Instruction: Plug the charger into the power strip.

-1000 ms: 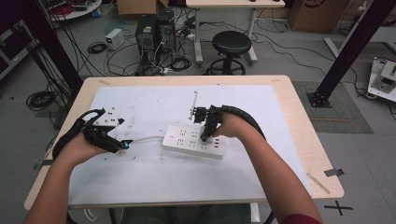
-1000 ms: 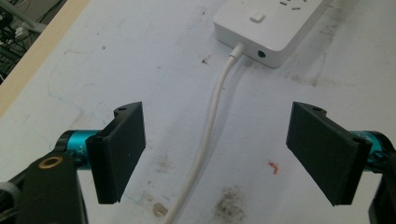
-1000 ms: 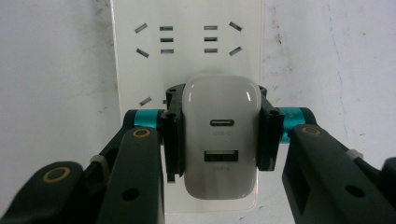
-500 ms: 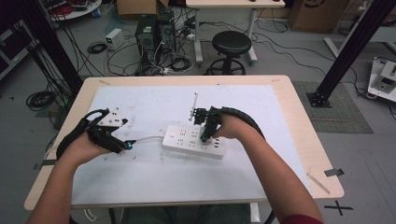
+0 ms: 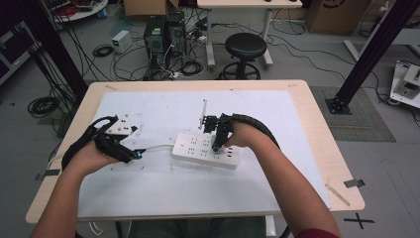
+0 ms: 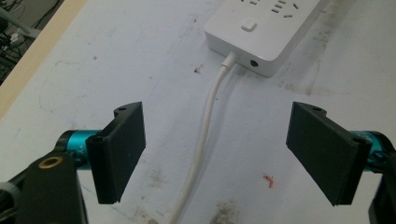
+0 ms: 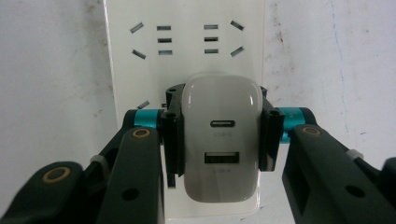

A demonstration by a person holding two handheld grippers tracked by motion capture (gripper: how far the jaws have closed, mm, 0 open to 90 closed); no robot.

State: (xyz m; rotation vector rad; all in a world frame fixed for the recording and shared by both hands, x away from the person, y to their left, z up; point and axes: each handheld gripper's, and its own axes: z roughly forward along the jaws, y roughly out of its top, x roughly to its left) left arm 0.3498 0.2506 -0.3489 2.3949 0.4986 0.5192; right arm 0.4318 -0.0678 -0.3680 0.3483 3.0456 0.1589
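White glossy charger (image 7: 221, 140), rounded corners, two USB ports.

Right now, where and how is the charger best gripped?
By its two long flat sides, from above, as the right gripper already holds the charger. Those faces are parallel, and the port face looks up over the power strip.
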